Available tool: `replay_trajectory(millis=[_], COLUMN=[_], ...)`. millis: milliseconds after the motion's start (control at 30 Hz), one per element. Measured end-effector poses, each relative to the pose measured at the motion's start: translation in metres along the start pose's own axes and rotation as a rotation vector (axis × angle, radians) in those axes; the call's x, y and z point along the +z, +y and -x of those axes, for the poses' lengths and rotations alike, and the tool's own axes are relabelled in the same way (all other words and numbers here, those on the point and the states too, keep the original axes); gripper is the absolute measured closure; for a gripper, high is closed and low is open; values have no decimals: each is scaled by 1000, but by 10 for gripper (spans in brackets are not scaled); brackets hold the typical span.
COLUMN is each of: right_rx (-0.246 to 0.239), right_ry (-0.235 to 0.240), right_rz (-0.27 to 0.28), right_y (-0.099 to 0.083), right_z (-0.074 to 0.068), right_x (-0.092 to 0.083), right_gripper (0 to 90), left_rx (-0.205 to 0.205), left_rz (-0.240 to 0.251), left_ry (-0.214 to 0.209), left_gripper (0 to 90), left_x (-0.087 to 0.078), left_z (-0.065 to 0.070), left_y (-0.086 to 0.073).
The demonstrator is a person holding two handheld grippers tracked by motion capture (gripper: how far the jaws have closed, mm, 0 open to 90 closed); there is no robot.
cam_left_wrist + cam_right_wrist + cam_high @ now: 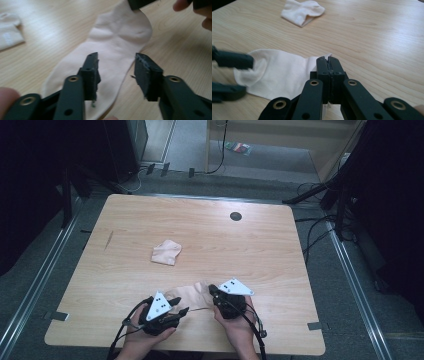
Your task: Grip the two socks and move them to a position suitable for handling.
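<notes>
Sock, pale pink knitted cotton (110, 50), lies flat at the near edge of the light wooden table (260, 245): light, limp, non-fragile. Right gripper (329, 62) is clamped on one end; left gripper (116, 72) jaws stand apart over the other. Grip opposite ends.

A pale pink sock (279, 75) lies flat on the table, one end pinched between the right gripper's (329, 61) fingers (322, 67), its other end between the left gripper's (116, 67) parted fingers (91, 67).
</notes>
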State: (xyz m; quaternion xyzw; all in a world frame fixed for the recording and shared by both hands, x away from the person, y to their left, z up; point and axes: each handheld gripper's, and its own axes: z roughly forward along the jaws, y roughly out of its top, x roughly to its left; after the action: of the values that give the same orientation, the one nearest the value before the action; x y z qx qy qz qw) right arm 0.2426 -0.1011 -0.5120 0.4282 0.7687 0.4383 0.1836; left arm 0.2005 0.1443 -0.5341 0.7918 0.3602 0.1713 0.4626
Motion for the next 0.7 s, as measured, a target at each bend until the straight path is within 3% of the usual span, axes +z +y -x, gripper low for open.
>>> replay_trajectory(millis=[67, 100, 133, 167, 200, 233, 267, 367, 467, 500, 567, 700], right_rx=[4, 4, 13, 13, 13, 13, 17, 15, 19, 19, 24, 27], right_ry=[-22, -22, -22, -22, -29, -29, -30, -33, -33, -33, -33, -29], right_rz=[-21, -21, -32, -32, -37, -37, -38, -34, -35, -35, -30, -20], right_y=[-3, -3, -4, -4, -6, -6, -6, -7, -9, -9, -9, -9], right_z=[5, 5, 7, 7, 8, 8, 8, 8, 10, 10, 10, 9], right_x=[0, 0, 1, 1, 2, 2, 1, 0, -1, -1, -2, -7], right_gripper=[900, 900, 900, 900, 900, 900, 900, 900, 900, 900, 900, 900], left_rx=[-85, -85, -147, -147, -208, -208, -235, -235, -197, -197, -157, -118], left_rz=[21, 21, -3, -3, -60, -60, -100, -111, -172, -172, -175, -154], left_ry=[37, 37, 69, 69, 104, 104, 111, 85, 103, 103, 130, 129], left_gripper=[503, 504, 507, 513, 522, 523, 525, 540, 678, 748, 898, 900], left_x=[-9, -9, -9, -9, -6, -6, -3, -1, 8, 8, 10, 4], left_z=[-24, -24, -38, -38, -49, -49, -53, -52, -44, -44, -40, -37], left_y=[-1, -1, -2, -2, -5, -5, -8, -7, -6, -6, -6, -2])
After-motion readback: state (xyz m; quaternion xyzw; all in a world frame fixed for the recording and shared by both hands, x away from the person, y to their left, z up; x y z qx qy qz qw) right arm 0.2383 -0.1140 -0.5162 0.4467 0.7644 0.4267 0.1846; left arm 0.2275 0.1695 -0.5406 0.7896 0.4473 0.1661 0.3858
